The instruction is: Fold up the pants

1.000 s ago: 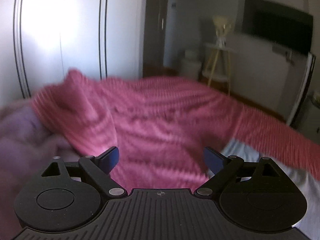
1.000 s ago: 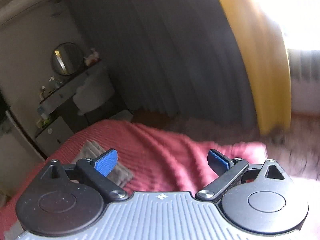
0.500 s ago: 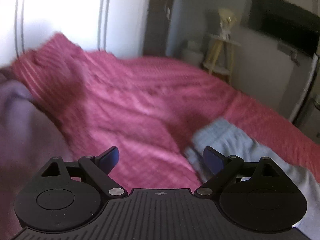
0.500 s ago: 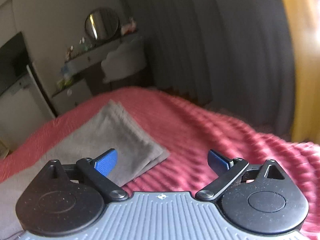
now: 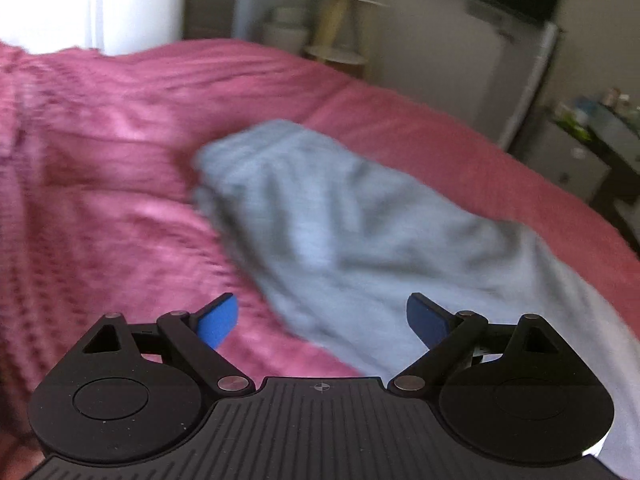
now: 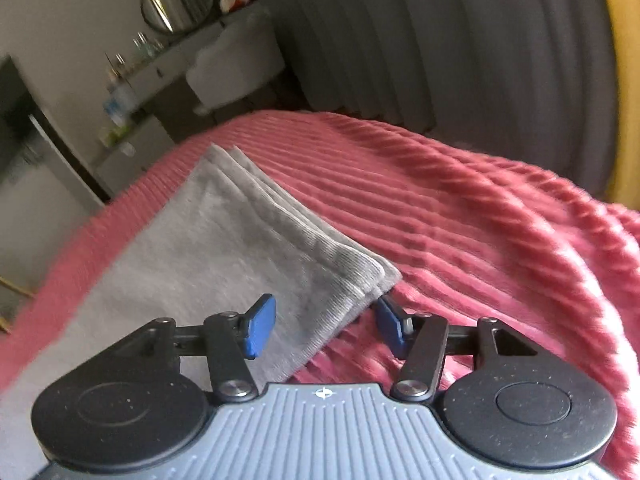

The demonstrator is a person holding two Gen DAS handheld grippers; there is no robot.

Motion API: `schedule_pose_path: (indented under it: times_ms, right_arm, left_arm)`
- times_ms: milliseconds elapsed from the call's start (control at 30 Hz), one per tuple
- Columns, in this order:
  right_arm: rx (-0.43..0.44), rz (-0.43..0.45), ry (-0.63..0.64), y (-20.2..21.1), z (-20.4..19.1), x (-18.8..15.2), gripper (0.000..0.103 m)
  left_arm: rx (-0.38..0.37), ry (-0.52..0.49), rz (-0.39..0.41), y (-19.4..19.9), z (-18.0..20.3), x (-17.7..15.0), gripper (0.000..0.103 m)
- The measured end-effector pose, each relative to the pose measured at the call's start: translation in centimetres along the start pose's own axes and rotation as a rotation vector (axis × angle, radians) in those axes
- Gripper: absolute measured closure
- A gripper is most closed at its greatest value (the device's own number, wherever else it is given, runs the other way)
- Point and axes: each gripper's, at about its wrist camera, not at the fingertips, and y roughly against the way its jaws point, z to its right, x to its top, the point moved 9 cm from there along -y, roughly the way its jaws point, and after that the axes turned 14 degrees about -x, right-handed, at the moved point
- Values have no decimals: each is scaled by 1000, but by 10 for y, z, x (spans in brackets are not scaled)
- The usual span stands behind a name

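Grey pants [image 5: 340, 232] lie stretched across a pink ribbed bedspread [image 5: 100, 200]. In the left wrist view the bunched end of the pants lies just ahead of my left gripper [image 5: 322, 322], which stands open above the fabric with nothing between its blue pads. In the right wrist view the layered leg hems of the pants [image 6: 224, 240] come to a corner near my right gripper [image 6: 326, 330]. Its jaws are closing, with that corner of the hems lying between the pads; the pads do not press on the cloth.
The pink bedspread [image 6: 480, 232] covers the whole bed. Beyond it stand a white wardrobe [image 5: 92, 0], a small stool [image 5: 340, 20], a white cabinet [image 5: 460, 60], a dresser with a round mirror [image 6: 178, 0] and dark curtains [image 6: 420, 40].
Both grippers have dropped toward the bed and the pants now fill more of each view. The right gripper's jaws have narrowed around the hem corner. The left stays wide.
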Motion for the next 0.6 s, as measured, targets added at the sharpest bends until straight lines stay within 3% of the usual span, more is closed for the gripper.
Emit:
schedule_pose_path:
  times_ms: [67, 133, 200, 267, 333, 433, 500, 533, 600]
  right_arm:
    - [-42, 35, 9, 14, -3, -2, 47]
    - [-25, 96, 26, 36, -15, -5, 47]
    - [93, 119, 100, 55, -47, -15, 47]
    - [263, 72, 178, 64, -85, -37, 47]
    - [379, 9, 253, 64, -118, -63, 50]
    - [408, -66, 315, 48, -142, -96, 52]
    - [381, -17, 344, 43, -144, -101, 58]
    - [372, -3, 350, 43, -143, -100, 60]
    - [357, 6, 327, 43, -136, -96, 60]
  left_arm:
    - [-63, -30, -9, -8, 24, -5, 8]
    - [-119, -91, -41, -21, 55, -15, 8]
    - [-163, -149, -67, -36, 82, -27, 8]
    - [-176, -205, -90, -51, 102, -40, 9]
    - [-178, -230, -134, -65, 111, -50, 12]
    - [-144, -172, -185, -79, 96, -52, 17]
    - [-115, -72, -193, -84, 71, -44, 26]
    - [-113, -37, -184, -85, 59, -37, 37]
    - [-94, 6, -154, -85, 36, -22, 47]
